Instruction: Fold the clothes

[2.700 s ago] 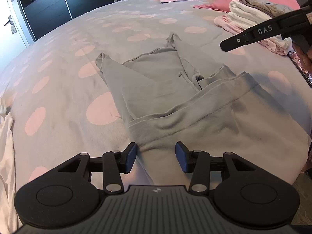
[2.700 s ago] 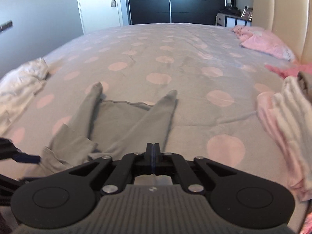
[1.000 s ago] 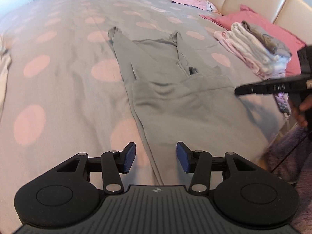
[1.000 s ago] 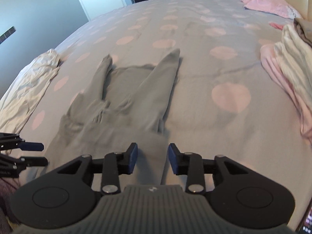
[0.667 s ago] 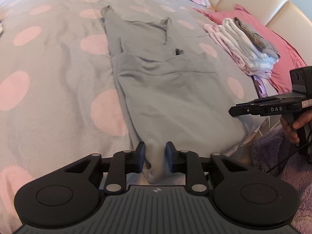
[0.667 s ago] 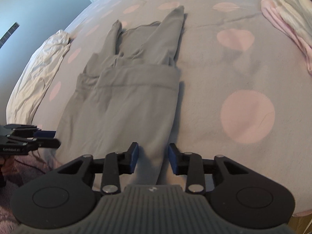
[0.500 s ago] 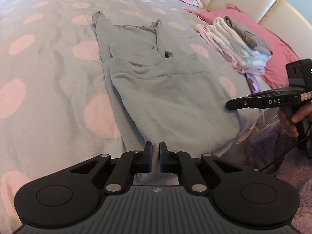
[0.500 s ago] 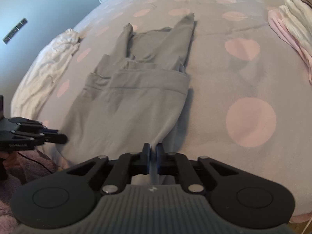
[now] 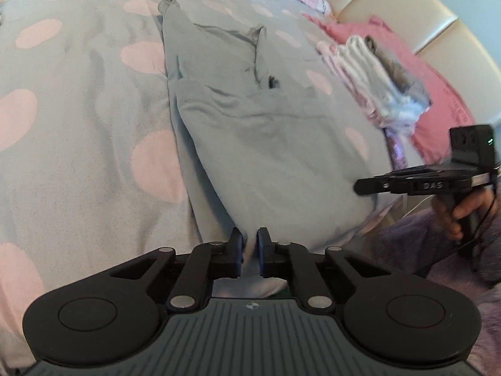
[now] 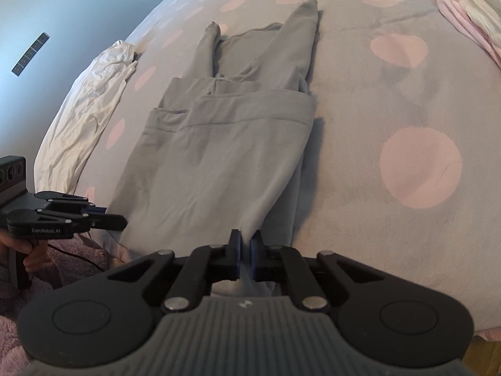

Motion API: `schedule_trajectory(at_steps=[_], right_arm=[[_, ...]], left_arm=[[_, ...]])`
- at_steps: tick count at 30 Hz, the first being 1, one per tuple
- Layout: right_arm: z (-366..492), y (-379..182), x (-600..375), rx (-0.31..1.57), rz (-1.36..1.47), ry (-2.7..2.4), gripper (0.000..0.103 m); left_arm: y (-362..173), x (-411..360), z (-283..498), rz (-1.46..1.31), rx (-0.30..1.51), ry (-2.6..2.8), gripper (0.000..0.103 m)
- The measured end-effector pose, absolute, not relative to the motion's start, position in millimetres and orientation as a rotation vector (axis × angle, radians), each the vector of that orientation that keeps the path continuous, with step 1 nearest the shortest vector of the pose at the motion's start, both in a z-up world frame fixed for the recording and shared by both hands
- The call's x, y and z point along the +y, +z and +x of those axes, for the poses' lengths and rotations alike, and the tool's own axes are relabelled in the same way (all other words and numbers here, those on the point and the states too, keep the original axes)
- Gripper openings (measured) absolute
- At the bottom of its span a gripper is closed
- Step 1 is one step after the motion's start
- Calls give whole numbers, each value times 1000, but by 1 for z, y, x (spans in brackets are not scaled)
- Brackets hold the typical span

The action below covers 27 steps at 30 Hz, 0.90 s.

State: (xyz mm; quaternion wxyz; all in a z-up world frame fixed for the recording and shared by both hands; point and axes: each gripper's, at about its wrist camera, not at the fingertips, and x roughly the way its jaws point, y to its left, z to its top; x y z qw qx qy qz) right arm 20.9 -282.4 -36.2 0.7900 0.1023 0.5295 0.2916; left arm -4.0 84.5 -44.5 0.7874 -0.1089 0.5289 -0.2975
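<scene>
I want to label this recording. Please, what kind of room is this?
Most likely a bedroom. The grey garment lies on a bed with a pink-dotted cover, beside a padded headboard and a stack of folded clothes.

Two wrist views, steeply downward, shared bed point(image 9: 78, 131)

Black left gripper point(image 9: 249, 244), blue-padded jaws, ribbed grey housing, silver screws.

Both tools point steeply down. The left tool point(image 9: 249, 244) has its jaws pinched on cloth. The right tool point(image 10: 245, 244) is pinched the same way, each held by a hand point(image 9: 460, 216).
</scene>
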Motion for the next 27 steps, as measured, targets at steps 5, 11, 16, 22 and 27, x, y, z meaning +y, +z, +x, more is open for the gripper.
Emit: schedule_trajectory(at_steps=[5,11,16,22,27], right_arm=[[17,-26,-291,1145,248,670,6],[10,-36,-284,1225,184,690,6],[18,-57,-283,1282,191,658,6],[19,-59,-280,1297,174,634,7],[5,-41,-273,1224,0,574,33]], left_arm=[[-34,86,-20,-235,1142,-692,6],[-48,80,-15,-202,1207,-712,6],[-71,78,-5,-187,1303,-670,6],[-71,78,-6,-187,1306,-661,8],[-51,73,-17,-57,1249,-608,25]])
